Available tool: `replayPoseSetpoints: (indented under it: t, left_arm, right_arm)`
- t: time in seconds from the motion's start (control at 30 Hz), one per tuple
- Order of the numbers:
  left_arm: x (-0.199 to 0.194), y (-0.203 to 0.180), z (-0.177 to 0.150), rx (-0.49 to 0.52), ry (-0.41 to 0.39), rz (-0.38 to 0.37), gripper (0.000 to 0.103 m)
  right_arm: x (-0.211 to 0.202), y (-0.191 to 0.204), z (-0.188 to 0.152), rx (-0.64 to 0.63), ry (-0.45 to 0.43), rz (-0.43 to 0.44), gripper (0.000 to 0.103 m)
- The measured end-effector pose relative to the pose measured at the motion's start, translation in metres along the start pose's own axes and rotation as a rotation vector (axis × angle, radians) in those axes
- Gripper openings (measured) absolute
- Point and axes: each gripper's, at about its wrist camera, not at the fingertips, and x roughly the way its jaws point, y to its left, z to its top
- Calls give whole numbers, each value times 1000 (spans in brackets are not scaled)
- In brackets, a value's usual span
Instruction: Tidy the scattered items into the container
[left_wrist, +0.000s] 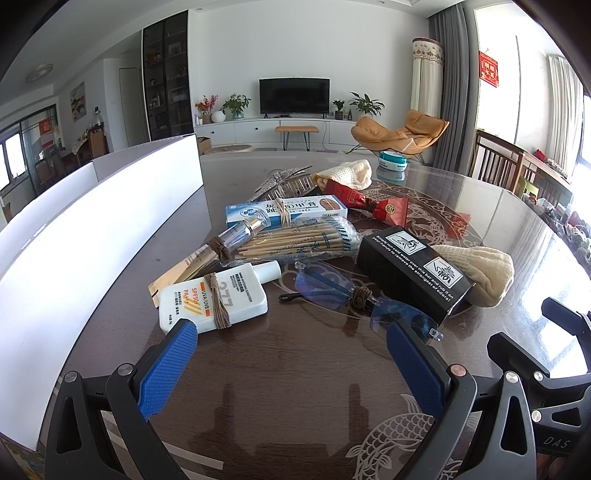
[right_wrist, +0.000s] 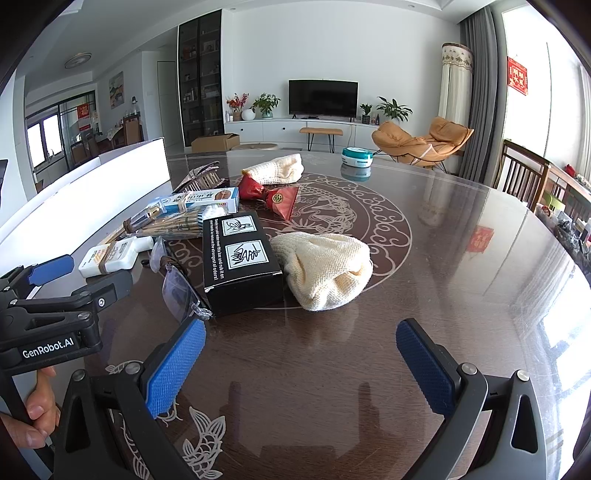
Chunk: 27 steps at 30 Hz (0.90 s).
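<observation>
Left gripper (left_wrist: 291, 354) fingers spread, empty; right gripper (right_wrist: 301, 354) likewise; glasses (left_wrist: 354, 299) near.

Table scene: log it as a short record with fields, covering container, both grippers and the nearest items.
container: white open-topped box, along the table's left side
left gripper: open, empty, low over the dark wooden table
right gripper: open, empty
nearest left gripper: white sunscreen bottle, blue-lensed rimless glasses
nearest right gripper: black printed carton, cream knitted cloth

Home living room: television (left_wrist: 294, 95), orange lounge chair (left_wrist: 400, 133), potted plants (left_wrist: 235, 105).
</observation>
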Motion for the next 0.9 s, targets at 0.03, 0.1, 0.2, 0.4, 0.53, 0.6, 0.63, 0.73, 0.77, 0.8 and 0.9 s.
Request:
replayPoseSetpoints:
  t: [0.03,0.1,0.2,0.4,0.53,0.6,0.63,0.73,0.77,0.8,0.9]
  left_arm:
    - [0,0,0,0,0,0,103]
    - [0,0,0,0,0,0,103]
    - [0,0,0,0,0,-1,103]
    - [0,0,0,0,0,-1,103]
    - [0,0,0,1,0,-1,103]
    - [0,0,0,1,0,-1,103]
    - [0,0,0,1,0,-1,103]
    - [0,1,0,1,0,-2,103]
    - [0,1,0,0,0,-2,103]
    - [0,1,0,0,-1,-2,103]
    - [0,0,-1,-1,-4,-3,103]
  right_arm:
    - [0,0,0,0,0,0,103]
    - [0,0,0,0,0,0,103]
    - [0,0,0,0,0,0,103]
    - [0,0,0,0,0,0,103]
    - [0,0,0,1,1,0,103]
    - [0,0,0,1,1,0,103]
    - [0,0,0,1,1,1,103]
    - [-1,1,0,0,2,2,103]
    - [-1,1,0,0,2,2,103]
    - [-1,2,-1,-1,3,2,103]
    - [-1,3,-1,-3,7,3,103]
